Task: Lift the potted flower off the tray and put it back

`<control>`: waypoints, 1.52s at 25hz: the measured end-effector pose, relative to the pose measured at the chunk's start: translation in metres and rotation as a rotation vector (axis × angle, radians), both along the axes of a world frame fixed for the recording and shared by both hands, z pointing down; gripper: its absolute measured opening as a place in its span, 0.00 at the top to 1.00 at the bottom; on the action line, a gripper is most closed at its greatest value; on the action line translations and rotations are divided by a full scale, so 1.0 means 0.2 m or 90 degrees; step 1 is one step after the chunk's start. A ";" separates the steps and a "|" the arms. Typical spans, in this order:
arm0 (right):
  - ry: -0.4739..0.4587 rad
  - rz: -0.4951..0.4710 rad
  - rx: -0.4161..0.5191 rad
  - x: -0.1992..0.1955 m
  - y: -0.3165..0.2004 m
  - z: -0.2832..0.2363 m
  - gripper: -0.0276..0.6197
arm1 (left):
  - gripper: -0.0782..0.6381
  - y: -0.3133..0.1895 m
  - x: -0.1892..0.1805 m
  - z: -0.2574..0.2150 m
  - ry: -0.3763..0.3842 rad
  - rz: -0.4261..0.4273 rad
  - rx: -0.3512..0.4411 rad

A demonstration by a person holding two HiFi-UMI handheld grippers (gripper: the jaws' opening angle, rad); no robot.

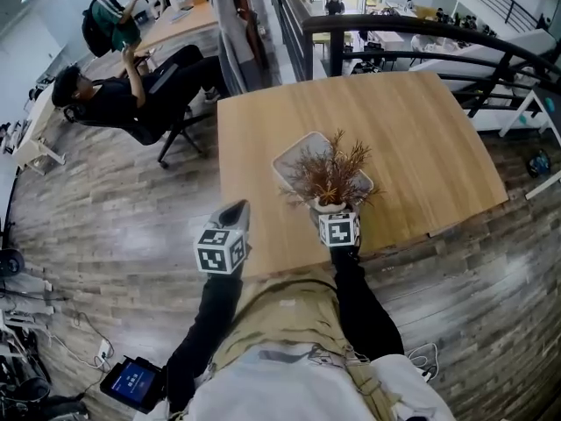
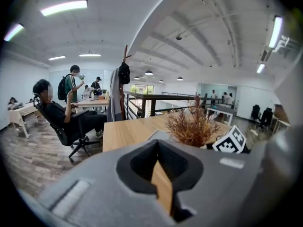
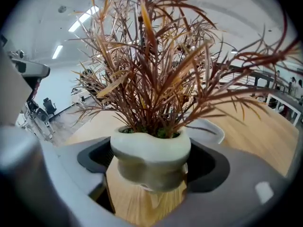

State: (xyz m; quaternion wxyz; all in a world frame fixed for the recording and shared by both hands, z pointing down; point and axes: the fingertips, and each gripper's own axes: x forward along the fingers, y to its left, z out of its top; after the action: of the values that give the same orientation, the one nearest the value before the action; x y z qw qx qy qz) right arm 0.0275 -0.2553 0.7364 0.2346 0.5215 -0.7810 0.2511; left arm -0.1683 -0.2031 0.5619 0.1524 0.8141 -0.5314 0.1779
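The right hand-held gripper [image 3: 152, 167] is clamped on the potted flower [image 1: 330, 181], its two jaws pressing the pale, rounded pot from either side just under the rim. The right gripper view shows the pot filling the space between the jaws, with stiff reddish-brown dried stems fanning up and out of it. In the head view the pot sits at the near edge of the white tray [image 1: 294, 152], on the side toward the person, and the spray of stems spreads over the tray behind it. In the right gripper view the tray's rim curves just behind the pot, and bare wood shows below the pot's base. Whether the base touches the counter [image 1: 403, 130] I cannot tell. The left hand-held gripper [image 1: 235, 211] hangs to the left of the pot, over the counter's near edge and apart from both pot and tray. Its jaws are together at the tips with nothing between them, and only a thin sliver of wood shows through the slit lower down. From the left gripper view, the plant and the right gripper's marker cube [image 2: 230, 142] stand off to the right. Beyond the counter, a person [image 1: 114, 103] leans back in an office chair on the plank floor, another stands at a far desk with a backpack [image 1: 90, 32], and a dark railing [image 1: 421, 32] runs along the back.
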 end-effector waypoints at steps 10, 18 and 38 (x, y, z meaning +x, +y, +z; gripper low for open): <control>-0.016 0.012 0.053 -0.04 -0.08 -0.02 0.22 | 0.89 0.00 -0.02 0.00 -0.025 0.011 0.013; -0.003 0.006 0.050 -0.06 -0.12 0.04 0.22 | 0.89 0.00 -0.03 0.02 -0.025 0.007 0.016; 0.016 -0.008 0.031 -0.04 -0.03 0.00 0.22 | 0.89 0.04 -0.01 -0.01 -0.013 -0.008 -0.003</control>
State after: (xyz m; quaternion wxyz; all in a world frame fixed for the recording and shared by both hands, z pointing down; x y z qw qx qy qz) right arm 0.0200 -0.2616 0.7371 0.2333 0.5253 -0.7871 0.2239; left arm -0.1694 -0.1950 0.5602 0.1500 0.8085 -0.5376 0.1867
